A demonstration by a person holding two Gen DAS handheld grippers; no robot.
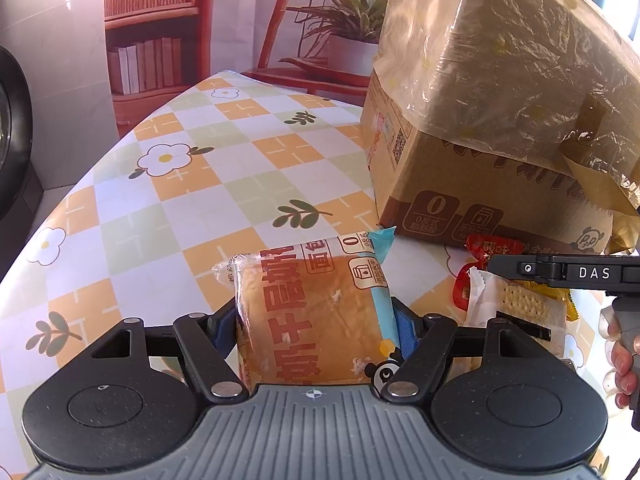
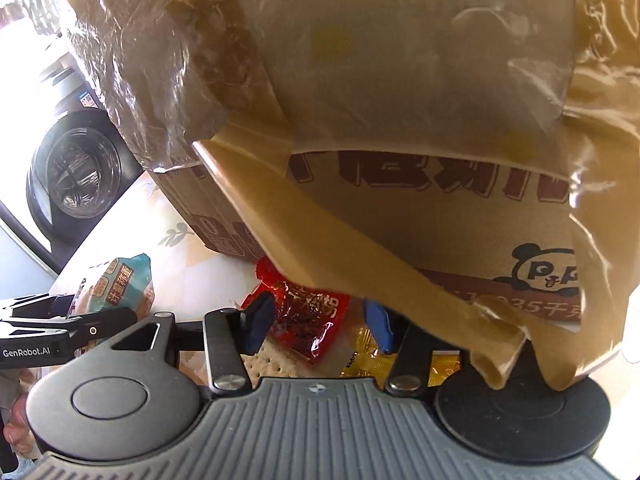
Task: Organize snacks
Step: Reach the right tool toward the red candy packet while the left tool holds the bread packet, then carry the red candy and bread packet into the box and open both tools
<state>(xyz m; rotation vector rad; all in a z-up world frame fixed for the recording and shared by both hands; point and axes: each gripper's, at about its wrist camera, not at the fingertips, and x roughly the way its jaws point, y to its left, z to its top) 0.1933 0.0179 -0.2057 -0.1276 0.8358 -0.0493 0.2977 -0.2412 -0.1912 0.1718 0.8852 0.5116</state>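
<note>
Bread pack (upright) between left gripper

Both wrist views look steeply down, close over the table, sharing the cardboard box.

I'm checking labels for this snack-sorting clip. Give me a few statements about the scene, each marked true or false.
1. The left hand-held gripper is clamped on a bread packet. True.
2. The right hand-held gripper is gripping the red snack packet. False: its jaws stand apart, the packet lying loose beyond them.
3. A plastic bag drapes over the cardboard box. True.
4. The tablecloth is plain white. False: it is checked, with flowers and leaves.
</note>
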